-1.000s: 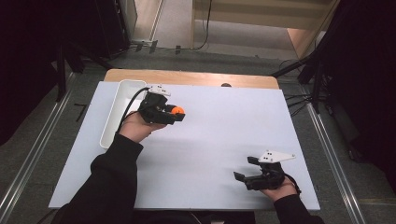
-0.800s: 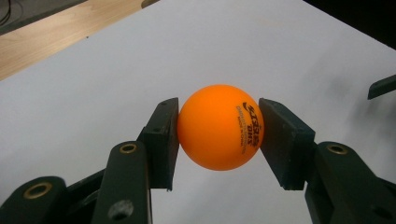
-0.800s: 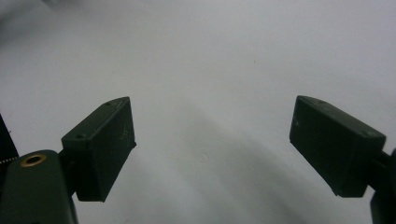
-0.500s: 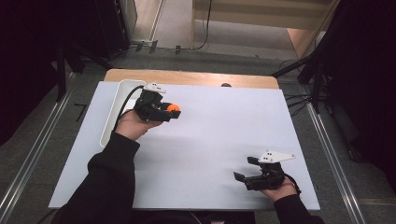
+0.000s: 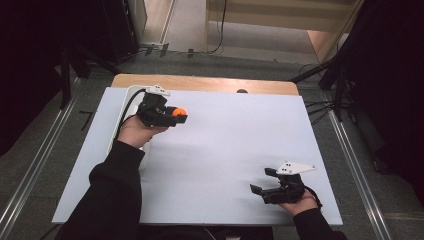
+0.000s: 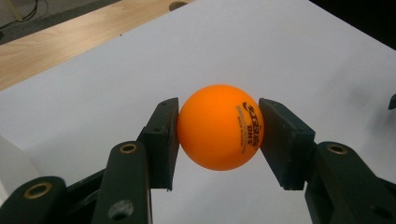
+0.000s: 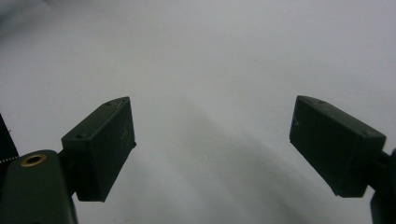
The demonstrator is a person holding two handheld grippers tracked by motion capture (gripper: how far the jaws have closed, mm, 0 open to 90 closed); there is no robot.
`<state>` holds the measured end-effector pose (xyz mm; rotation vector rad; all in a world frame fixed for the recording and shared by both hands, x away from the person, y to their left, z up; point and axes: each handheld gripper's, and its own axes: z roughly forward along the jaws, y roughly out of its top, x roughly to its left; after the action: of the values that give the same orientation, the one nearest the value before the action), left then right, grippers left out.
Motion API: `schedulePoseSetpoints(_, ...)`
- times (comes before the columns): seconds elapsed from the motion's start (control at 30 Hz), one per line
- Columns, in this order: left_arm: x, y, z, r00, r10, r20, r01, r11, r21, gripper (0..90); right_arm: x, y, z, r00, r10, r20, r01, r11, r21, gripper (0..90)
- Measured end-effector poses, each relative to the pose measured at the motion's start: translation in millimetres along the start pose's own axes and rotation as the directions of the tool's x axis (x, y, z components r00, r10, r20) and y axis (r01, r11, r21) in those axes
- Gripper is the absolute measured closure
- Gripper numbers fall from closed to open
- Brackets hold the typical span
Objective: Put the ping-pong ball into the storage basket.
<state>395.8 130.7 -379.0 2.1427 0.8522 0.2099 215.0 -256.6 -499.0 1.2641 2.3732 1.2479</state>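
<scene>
ball (image 6: 220, 127), logo sideways, between jaws

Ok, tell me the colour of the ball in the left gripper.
Orange, with small dark print on the ball; the left gripper view shows it best.

object: a small, smooth orange plastic ball (image 6: 219, 127), of table-tennis kind
markings: dark printed logo and lettering on one side, facing the right-hand pad in the left gripper view; too small to read
state: whole and round, clamped between the two black pads of the left gripper (image 5: 176, 116), one pad touching each side
pose: lifted clear of the white table sheet (image 5: 230, 145), its underside free
place: over the far left part of the white table sheet, near the sheet's far edge, well apart from its near right corner
</scene>
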Motion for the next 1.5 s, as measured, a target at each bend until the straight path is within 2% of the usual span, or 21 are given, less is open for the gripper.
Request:
schedulePoseSetpoints(0.4,11.2,-1.0,-9.3,0.9991,-0.019,-0.037,0.018,0.9997,-0.013,50.7,-0.2,0.0,0.3,1.0,0.003,-0.002,-0.003,1.0,-0.002,12.7)
schedulePoseSetpoints(0.63,18.7,-2.4,-14.5,0.9964,-0.029,-0.079,0.028,0.9994,-0.019,50.7,-0.2,0.0,0.4,1.0,0.002,-0.002,-0.002,1.0,0.0,12.7)
schedulePoseSetpoints(1.0,30.0,-4.8,-21.6,0.9923,-0.066,-0.105,0.063,0.9975,-0.031,50.7,-0.1,0.0,0.6,1.0,0.001,0.0,-0.001,1.0,0.0,12.7)
schedulePoseSetpoints(1.3,38.5,-7.0,-26.9,0.9851,-0.097,-0.142,0.091,0.9948,-0.046,50.7,0.0,-0.1,0.7,1.0,0.001,0.001,-0.001,1.0,0.002,12.7)
schedulePoseSetpoints(1.5,45.1,-9.8,-29.2,0.9763,-0.121,-0.179,0.112,0.9918,-0.061,50.7,0.3,0.0,1.0,1.0,0.001,-0.002,-0.001,1.0,0.003,12.7)
